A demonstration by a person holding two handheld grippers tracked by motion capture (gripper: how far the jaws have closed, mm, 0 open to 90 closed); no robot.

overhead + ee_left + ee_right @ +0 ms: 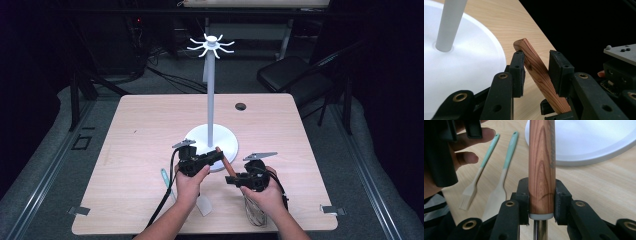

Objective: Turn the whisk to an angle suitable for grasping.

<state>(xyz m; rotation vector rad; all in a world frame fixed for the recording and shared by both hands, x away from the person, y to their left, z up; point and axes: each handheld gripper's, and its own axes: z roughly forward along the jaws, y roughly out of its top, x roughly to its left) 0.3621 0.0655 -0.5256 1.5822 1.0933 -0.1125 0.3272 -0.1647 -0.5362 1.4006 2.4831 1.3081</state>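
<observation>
A whisk with a wooden handle (225, 161) lies slanted between both grippers, its wire head (255, 212) under the right hand. My right gripper (231, 179) is shut on the handle (541, 157) just above the white collar, a pad pressed on each side. My left gripper (217, 155) holds the handle's rounded far end (534, 62); the handle crosses the jaws at a tilt and touches both pads (517, 72). A tall white stand (210, 100) with a ring of hooks (211, 46) at the top rises from a round base (200, 136) just beyond the grippers.
A teal-handled brush (477, 173) and a teal-handled spatula (504, 170) lie side by side on the wooden table (140, 130), left of the whisk near the left hand (461, 145). A dark chair (290, 75) stands beyond the table's far right corner.
</observation>
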